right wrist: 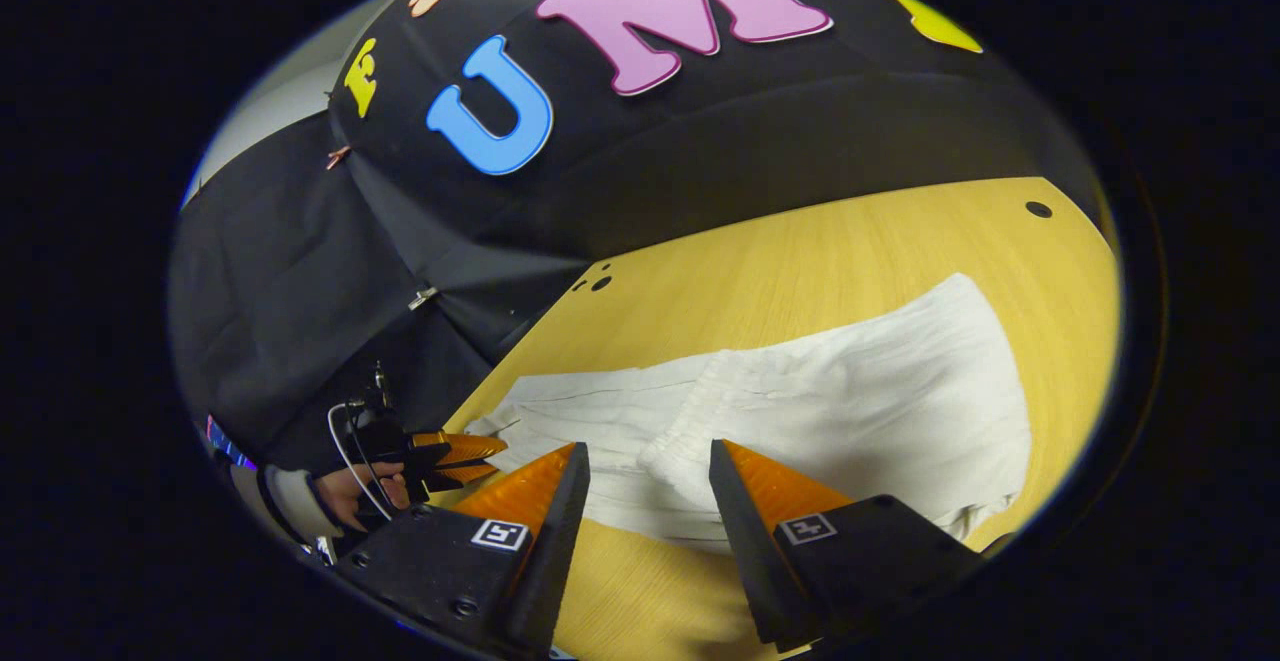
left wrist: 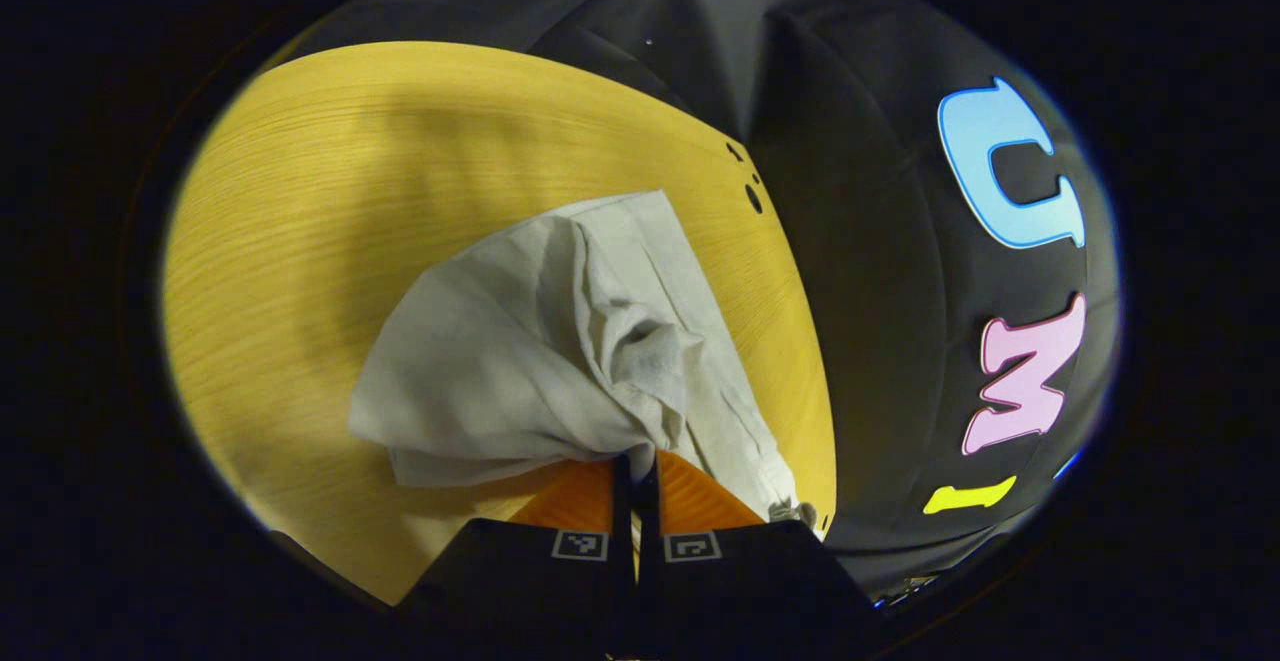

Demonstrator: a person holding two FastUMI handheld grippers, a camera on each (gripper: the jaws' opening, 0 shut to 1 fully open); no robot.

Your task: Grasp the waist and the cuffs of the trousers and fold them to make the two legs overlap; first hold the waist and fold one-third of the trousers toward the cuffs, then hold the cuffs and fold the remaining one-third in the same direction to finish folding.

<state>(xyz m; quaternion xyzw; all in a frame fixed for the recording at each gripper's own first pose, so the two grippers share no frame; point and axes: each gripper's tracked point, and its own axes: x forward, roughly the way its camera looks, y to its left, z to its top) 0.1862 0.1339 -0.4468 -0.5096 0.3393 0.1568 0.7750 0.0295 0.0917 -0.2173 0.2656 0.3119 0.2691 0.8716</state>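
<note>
Left gripper (left wrist: 636, 466) clamped on a bunched edge of the white trousers (left wrist: 540, 361), at the lower centre of the left gripper view. Right gripper (right wrist: 648, 461) with jaws apart, poised just above the near edge of the trousers (right wrist: 850, 401), touching nothing. Cloth's long axis running lower left to right across the wooden table (right wrist: 800, 241); right gripper probably nearer the free end.

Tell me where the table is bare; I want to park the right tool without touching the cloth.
Bare wood lies between the trousers and the black booth wall, up to the table corner with the hole. A second strip runs under the open right tool. It is crowded at the trousers' far end, where the left tool pinches fabric.
</note>
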